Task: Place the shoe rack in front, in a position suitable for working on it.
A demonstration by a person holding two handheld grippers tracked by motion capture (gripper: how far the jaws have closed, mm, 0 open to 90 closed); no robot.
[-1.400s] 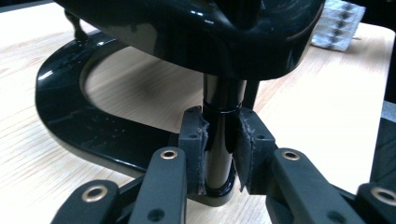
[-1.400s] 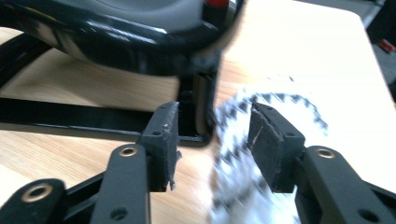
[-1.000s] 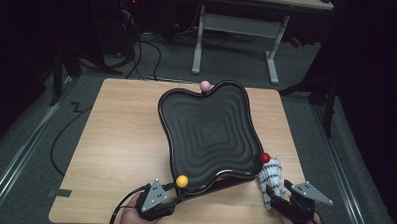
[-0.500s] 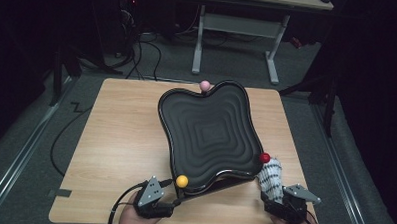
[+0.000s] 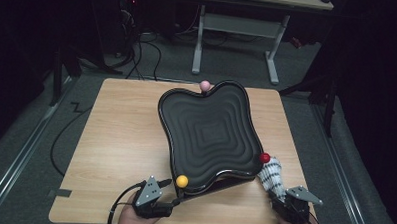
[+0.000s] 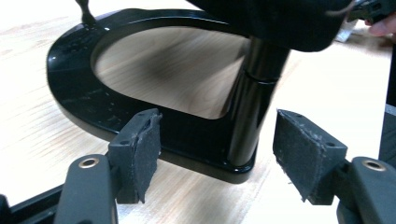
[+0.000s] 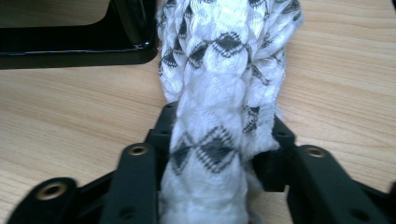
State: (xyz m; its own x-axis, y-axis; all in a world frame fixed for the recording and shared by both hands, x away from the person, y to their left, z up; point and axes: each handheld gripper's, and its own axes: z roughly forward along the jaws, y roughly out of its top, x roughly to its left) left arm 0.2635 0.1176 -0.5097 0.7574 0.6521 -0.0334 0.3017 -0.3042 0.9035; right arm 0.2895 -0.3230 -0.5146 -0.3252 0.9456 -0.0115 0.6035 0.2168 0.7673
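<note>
Upper and lower ends of the patterned white cloth (image 7: 219,93) beyond the right gripper view's edges.

over the last second the right gripper (image 5: 283,201), clamped on the white cloth with black diamond patterning (image 5: 272,175), has drawn slightly back toward the table's near edge, while the left gripper (image 5: 175,207) has shifted slightly near the black wavy tray's base (image 6: 154,112).

A wooden table (image 5: 115,139) is sitting on a grey floor (image 5: 25,136). Black cables (image 5: 138,55) are lying on the floor behind it. A white desk frame (image 5: 237,28) is standing farther back in the dark. A small piece of grey tape (image 5: 59,192) is sticking to the table's near left corner.
</note>
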